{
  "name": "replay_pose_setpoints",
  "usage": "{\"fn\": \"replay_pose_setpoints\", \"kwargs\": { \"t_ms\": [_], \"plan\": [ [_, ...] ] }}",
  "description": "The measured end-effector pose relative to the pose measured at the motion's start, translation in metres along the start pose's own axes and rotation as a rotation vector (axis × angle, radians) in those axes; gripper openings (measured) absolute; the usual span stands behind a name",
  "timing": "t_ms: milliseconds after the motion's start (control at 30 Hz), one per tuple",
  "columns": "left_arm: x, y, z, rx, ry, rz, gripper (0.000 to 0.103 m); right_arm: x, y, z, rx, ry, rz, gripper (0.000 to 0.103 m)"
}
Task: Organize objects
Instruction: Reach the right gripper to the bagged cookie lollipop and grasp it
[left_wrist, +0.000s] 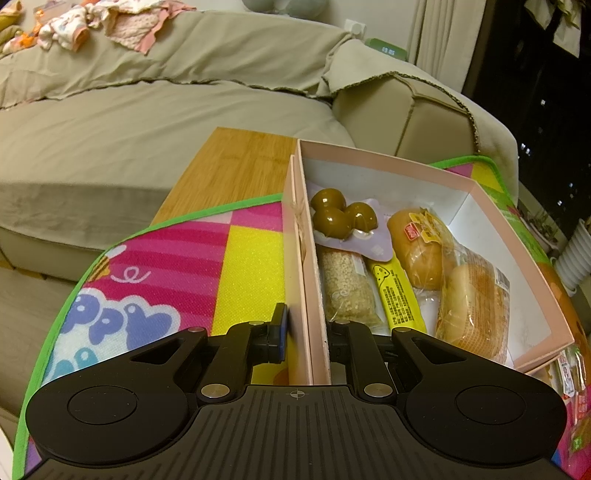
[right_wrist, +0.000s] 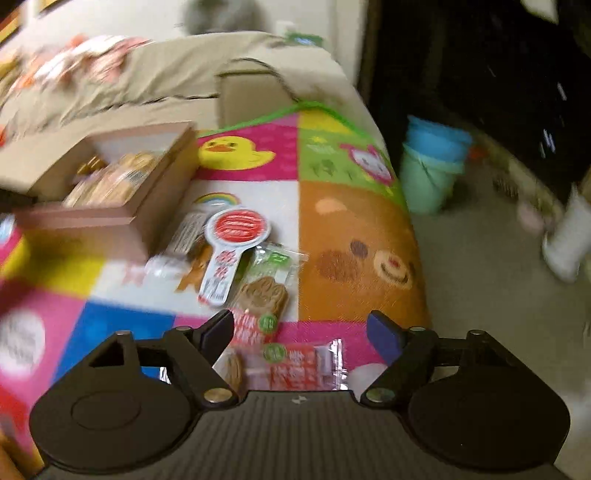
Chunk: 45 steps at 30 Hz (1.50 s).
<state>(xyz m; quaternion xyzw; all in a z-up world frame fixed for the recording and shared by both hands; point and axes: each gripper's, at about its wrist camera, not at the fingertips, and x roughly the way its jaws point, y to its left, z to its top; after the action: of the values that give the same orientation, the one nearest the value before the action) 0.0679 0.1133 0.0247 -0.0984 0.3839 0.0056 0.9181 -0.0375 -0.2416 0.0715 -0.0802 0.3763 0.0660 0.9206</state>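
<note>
A pink cardboard box (left_wrist: 517, 236) sits on a colourful play mat (left_wrist: 155, 280). It holds a pack of three brown balls (left_wrist: 341, 216), a grain bar (left_wrist: 347, 286), a yellow stick pack (left_wrist: 397, 295) and two wrapped buns (left_wrist: 421, 251). My left gripper (left_wrist: 306, 332) is shut on the box's left wall, one finger outside and one inside. The right wrist view is blurred. My right gripper (right_wrist: 301, 332) is open and empty above loose snacks on the mat: a red packet (right_wrist: 295, 365), a paw-shaped biscuit (right_wrist: 262, 295) and a red-and-white spoon-shaped pack (right_wrist: 231, 243). The box (right_wrist: 122, 192) lies to its left.
A beige sofa (left_wrist: 147, 122) with clothes on it stands behind the mat. A wooden board (left_wrist: 236, 166) lies under the mat's far edge. Blue and green buckets (right_wrist: 432, 166) stand on the floor to the right of the mat.
</note>
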Motion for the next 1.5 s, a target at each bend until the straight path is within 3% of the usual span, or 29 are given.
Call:
{"fn": "replay_pose_setpoints", "kwargs": {
  "t_ms": [100,233,333,467,600,667,833,933,1100,1267,1433,1500],
  "plan": [
    [0.001,0.002,-0.001,-0.007,-0.001,-0.005,0.015,-0.001,-0.002,0.001,-0.055,-0.007,0.023,0.086],
    [0.001,0.002,-0.001,-0.007,0.002,-0.004,0.015,0.019,-0.020,0.013,0.079,0.014,0.099,0.086],
    [0.000,0.002,-0.002,-0.006,0.003,-0.004,0.015,0.034,-0.035,0.012,0.203,0.079,0.160,0.086],
    [0.001,0.002,-0.002,-0.006,0.004,0.003,0.015,0.027,-0.028,-0.005,0.250,0.163,0.253,0.087],
    [0.002,0.001,-0.002,-0.006,0.004,0.005,0.015,0.003,0.010,-0.016,0.155,0.213,0.404,0.087],
    [0.002,0.001,-0.002,-0.004,0.004,0.006,0.015,-0.006,0.029,-0.016,0.060,0.208,0.425,0.086],
    [0.002,0.002,-0.002,0.000,0.004,0.003,0.015,-0.016,0.055,-0.002,-0.128,0.119,0.354,0.086],
    [0.002,0.002,-0.001,0.001,0.005,0.003,0.015,-0.007,0.066,0.001,-0.215,0.111,0.316,0.086],
    [0.002,0.002,-0.001,0.005,0.004,0.003,0.015,-0.003,0.082,-0.002,-0.434,0.047,0.187,0.086],
    [0.002,0.001,0.000,0.000,0.006,0.006,0.015,0.002,0.078,0.006,-0.399,0.055,0.276,0.086],
    [0.002,0.001,0.000,0.003,0.008,0.006,0.015,0.024,0.073,0.005,-0.205,0.209,0.422,0.088],
    [0.002,0.000,0.000,0.005,0.007,0.008,0.014,0.013,0.080,0.001,-0.192,0.210,0.509,0.084]
  ]
}}
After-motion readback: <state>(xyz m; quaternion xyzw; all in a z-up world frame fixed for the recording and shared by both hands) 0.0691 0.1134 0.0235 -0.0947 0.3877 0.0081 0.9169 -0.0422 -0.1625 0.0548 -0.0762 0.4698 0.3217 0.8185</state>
